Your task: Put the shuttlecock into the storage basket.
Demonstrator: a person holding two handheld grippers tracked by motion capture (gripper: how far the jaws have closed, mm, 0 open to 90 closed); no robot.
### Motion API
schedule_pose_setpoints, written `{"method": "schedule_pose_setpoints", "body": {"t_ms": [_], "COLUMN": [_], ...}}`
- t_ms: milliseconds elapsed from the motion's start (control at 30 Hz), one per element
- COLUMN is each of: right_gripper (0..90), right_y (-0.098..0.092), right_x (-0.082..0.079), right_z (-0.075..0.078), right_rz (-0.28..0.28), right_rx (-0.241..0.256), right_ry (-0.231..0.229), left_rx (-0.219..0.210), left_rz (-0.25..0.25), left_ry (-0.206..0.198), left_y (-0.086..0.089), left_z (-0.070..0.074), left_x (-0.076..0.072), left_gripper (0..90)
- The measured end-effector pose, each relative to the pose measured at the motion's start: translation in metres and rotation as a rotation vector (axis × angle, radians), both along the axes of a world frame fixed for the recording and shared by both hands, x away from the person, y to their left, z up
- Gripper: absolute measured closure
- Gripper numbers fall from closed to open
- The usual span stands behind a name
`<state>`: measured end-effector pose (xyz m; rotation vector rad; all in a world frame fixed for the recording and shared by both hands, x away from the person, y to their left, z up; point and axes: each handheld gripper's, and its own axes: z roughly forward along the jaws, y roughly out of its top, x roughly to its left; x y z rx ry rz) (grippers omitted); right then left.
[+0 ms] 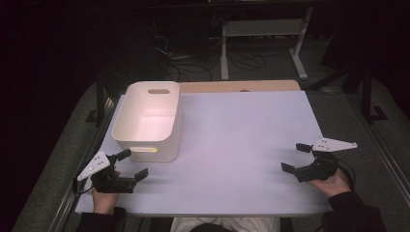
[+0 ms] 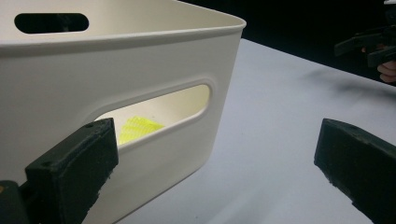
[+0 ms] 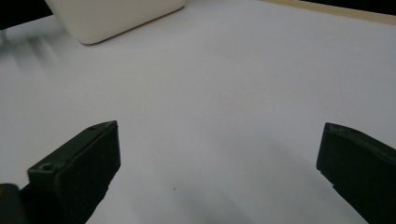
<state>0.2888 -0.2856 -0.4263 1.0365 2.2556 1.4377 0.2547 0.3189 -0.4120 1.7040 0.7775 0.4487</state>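
A white plastic bin [image 1: 149,121] with handle slots stands at the left of the white table top [image 1: 241,145]. Through its near slot a yellow mesh object [image 2: 135,128] shows inside in the left gripper view. My left gripper [image 1: 133,166] is open just in front of the bin's near wall [image 2: 116,93], close beside it, with nothing between the jaws. My right gripper [image 1: 294,157] is open at the table's right side, held low over bare table [image 3: 210,102], far from the bin [image 3: 112,18].
A wooden strip [image 1: 239,86] runs along the table's far edge behind the bin. Beyond it the dark floor holds cables and a white desk frame [image 1: 263,34]. The other gripper [image 2: 369,44] shows far off in the left gripper view.
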Motion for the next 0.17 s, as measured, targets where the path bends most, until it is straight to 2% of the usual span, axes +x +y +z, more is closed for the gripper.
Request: {"method": "schedule_pose_setpoints", "body": {"t_ms": [167], "right_gripper": [0.0], "right_y": [-0.0027], "right_x": [-0.0002], "right_z": [-0.0025], "right_rz": [-0.013], "right_rx": [0.012], "right_ry": [0.011], "left_rx": [-0.007], "left_rz": [-0.002], "left_ry": [-0.003], "left_y": [0.0000], "left_z": [0.0003], "left_x": [0.0001], "left_gripper": [0.0]}}
